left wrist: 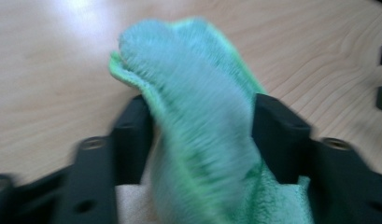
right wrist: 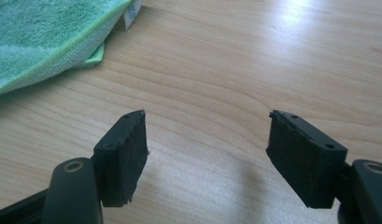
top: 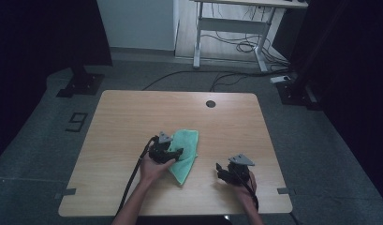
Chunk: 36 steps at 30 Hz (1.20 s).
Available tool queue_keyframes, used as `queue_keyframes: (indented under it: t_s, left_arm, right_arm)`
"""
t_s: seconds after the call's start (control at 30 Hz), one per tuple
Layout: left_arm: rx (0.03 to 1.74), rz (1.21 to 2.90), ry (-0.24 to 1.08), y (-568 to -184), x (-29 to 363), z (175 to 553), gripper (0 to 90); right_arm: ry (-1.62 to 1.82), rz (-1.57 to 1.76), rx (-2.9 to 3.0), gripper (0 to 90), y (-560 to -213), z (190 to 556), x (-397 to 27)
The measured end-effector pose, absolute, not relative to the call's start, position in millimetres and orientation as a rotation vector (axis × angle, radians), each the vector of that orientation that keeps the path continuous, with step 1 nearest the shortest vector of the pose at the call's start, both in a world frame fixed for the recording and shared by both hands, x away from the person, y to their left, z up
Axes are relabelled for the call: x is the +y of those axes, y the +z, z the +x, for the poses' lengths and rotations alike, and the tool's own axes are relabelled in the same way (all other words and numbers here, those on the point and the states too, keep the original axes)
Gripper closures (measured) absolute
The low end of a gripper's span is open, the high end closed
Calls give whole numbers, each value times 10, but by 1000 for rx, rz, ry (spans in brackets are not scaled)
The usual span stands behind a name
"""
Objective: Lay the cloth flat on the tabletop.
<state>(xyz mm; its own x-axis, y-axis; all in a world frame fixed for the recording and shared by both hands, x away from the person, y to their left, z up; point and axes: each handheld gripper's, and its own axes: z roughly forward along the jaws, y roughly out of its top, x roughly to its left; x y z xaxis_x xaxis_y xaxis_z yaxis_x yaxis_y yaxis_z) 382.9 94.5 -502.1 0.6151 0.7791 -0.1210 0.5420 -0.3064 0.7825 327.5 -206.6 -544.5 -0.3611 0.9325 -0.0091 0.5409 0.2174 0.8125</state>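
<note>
A green microfibre cloth (top: 188,149) lies folded near the middle of the wooden table (top: 128,117). My left gripper (top: 176,153) sits at the cloth's left edge, pointing right. In the left gripper view a raised fold of the cloth (left wrist: 198,93) stands between the two jaws, which are spread apart, so this gripper (left wrist: 202,107) is open. My right gripper (top: 220,170) rests to the right of the cloth, near the front edge. It (right wrist: 207,126) is open over bare wood. The cloth's corner (right wrist: 44,32), with a white label (right wrist: 132,11), lies beyond its left jaw.
A round cable hole (top: 210,103) sits near the table's far edge. Beyond the table stand a white desk frame (top: 226,28), loose cables (top: 236,47) on the floor and black stand bases (top: 80,84) at both sides.
</note>
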Motion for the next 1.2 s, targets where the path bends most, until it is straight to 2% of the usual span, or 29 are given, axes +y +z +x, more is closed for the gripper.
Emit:
queue_keyframes:
  t_s: [0.03, 0.17, 0.33, 0.63, 1.0, 1.1, 1.2]
  left_arm:
    - [1019, 1983, 372, -4932, 995, 3787, 316]
    - [1014, 1972, 411, -4792, 1091, 3737, 298]
    - [1069, 1987, 429, -4771, 1216, 3770, 315]
    - [1167, 1988, 381, -4918, 1351, 3836, 347]
    - [1176, 2011, 324, -5013, 1326, 3818, 458]
    - [1165, 2021, 314, -5049, 1318, 3817, 571]
    - [1164, 2023, 307, -5063, 1316, 3814, 635]
  right_arm:
    - [1020, 1347, 1988, 299, -5416, 3292, -2051]
    - [1062, 1335, 1969, 325, -5331, 3349, -1996]
    - [1115, 1296, 2009, 343, -5225, 3490, -1860]
    - [1155, 1269, 2084, 358, -5131, 3874, -1570]
    - [1102, 1281, 2155, 376, -5273, 4284, -1233]
    - [1089, 1294, 2173, 427, -5332, 4369, -1165]
    - [1058, 1287, 2191, 461, -5365, 4400, -1133]
